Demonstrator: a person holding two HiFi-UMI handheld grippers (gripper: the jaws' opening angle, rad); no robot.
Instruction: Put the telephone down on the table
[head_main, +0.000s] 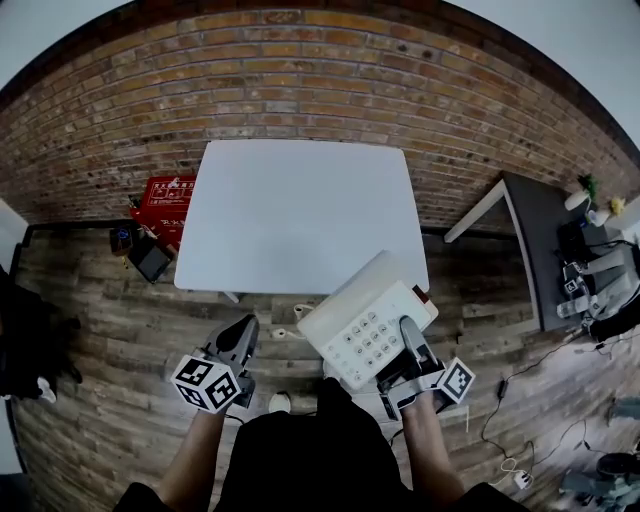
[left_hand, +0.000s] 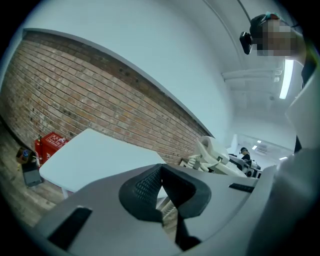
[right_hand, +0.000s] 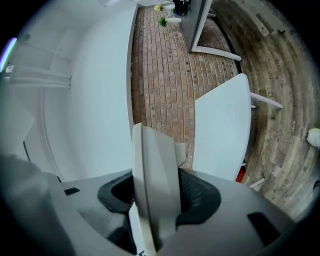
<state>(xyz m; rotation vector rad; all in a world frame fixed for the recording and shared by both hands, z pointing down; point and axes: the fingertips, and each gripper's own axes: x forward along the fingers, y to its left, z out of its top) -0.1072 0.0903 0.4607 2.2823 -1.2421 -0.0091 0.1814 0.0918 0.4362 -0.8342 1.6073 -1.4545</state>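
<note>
A white push-button telephone (head_main: 365, 322) hangs in the air just off the near right corner of the white table (head_main: 300, 215). My right gripper (head_main: 411, 338) is shut on its near right edge, one finger lying across the keypad side. In the right gripper view the telephone's body (right_hand: 154, 175) stands edge-on between the pads, with the table (right_hand: 222, 130) beyond. My left gripper (head_main: 240, 338) hangs below the table's near edge, shut and holding nothing. In the left gripper view its gripper tips (left_hand: 161, 172) meet; the telephone (left_hand: 215, 154) shows to the right of the table (left_hand: 95, 157).
A brick wall (head_main: 300, 80) runs behind the table. A red box (head_main: 160, 200) and a dark device (head_main: 150, 262) lie on the wooden floor at the left. A grey desk (head_main: 540, 250) with equipment stands at the right, cables (head_main: 505, 440) on the floor near it.
</note>
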